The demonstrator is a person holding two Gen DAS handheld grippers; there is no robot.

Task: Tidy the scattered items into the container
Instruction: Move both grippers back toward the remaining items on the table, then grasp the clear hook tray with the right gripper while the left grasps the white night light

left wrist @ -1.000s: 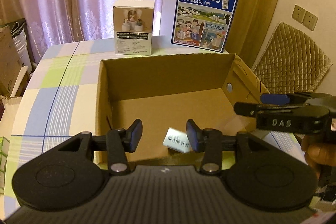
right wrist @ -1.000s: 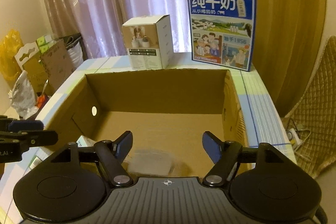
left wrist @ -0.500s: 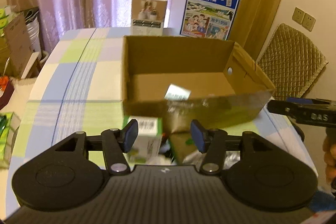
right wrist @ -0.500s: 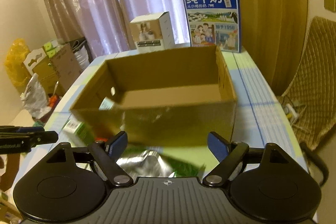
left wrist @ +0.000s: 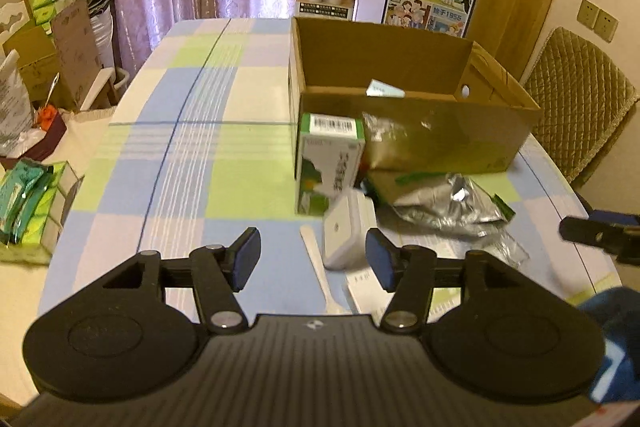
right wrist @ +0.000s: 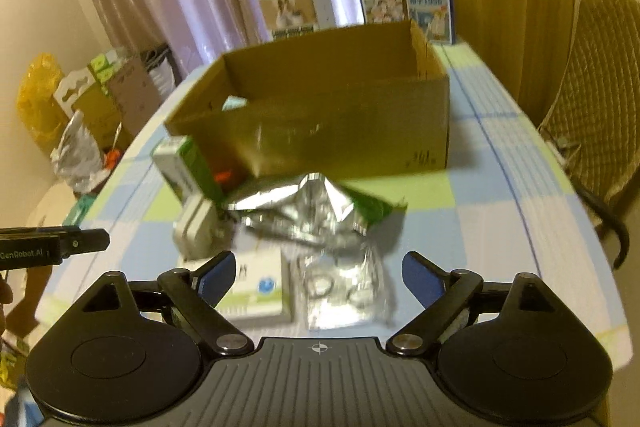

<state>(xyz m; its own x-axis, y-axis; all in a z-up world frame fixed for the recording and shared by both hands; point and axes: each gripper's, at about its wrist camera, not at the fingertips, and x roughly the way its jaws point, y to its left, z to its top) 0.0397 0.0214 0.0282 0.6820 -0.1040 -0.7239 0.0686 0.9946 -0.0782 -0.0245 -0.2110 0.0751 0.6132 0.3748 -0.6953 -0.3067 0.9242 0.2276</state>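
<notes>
At the centre of the frame we see the open brown cardboard box (left wrist: 416,131). Below it lie the crumpled silver foil bag (left wrist: 452,203), light and slippery, and the white stiff plastic case (left wrist: 348,231), best pinched across its sides. Our left gripper (left wrist: 312,259) and right gripper (right wrist: 318,277) are both opening, with nothing between the jaws.

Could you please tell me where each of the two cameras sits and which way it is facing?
Left wrist: on the left gripper, looking down over the table at the cardboard box; its opening jaws show, empty, and the right gripper's tip at right.
Right wrist: on the right gripper, facing the same box; its opening jaws show, empty, and the left gripper's tip at left.
Shared: box, silver foil bag, green carton.
</notes>
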